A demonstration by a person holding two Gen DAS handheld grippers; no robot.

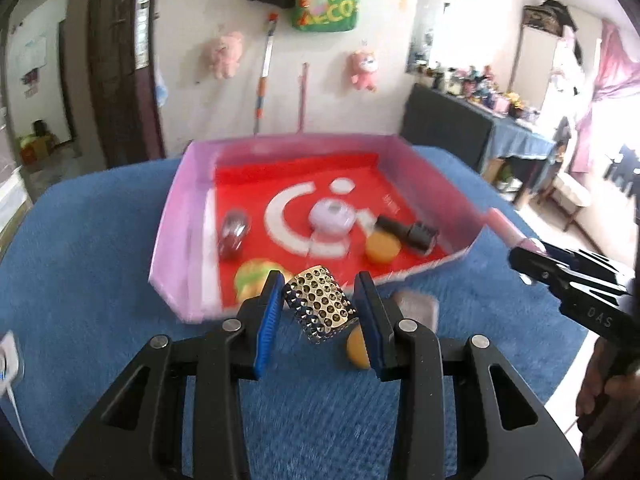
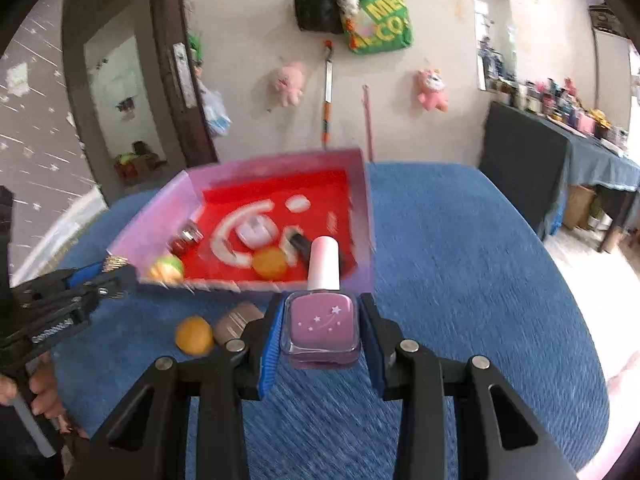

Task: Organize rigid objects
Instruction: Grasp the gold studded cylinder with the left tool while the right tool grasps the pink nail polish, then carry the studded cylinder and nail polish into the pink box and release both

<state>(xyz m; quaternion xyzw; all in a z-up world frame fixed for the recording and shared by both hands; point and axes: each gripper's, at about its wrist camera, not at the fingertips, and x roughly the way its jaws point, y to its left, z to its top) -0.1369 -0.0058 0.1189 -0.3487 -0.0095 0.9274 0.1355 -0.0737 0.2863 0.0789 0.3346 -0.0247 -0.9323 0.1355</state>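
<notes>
The studded metal piece (image 1: 320, 304), perhaps a small grater, sits clamped in your left gripper (image 1: 320, 312); your right gripper (image 2: 322, 328) clasps the pink bottle (image 2: 323, 320) near the tray's (image 2: 280, 164) front edge.

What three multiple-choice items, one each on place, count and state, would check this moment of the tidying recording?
1. Where does the loose orange ball lie?
A. in the pink box
B. on the blue cloth in front of the box
C. between gripper pads

2. How many pink plush toys hang on the wall?
A. two
B. four
C. none

3. What is the right gripper doing?
A. standing open and empty
B. clamped on the pink nail polish bottle
C. clamped on a black brush

Answers: 1 B, it sits on the blue cloth outside the pink box. 2 A, two plush toys show. 3 B, its pads press both sides of the nail polish bottle.
</notes>
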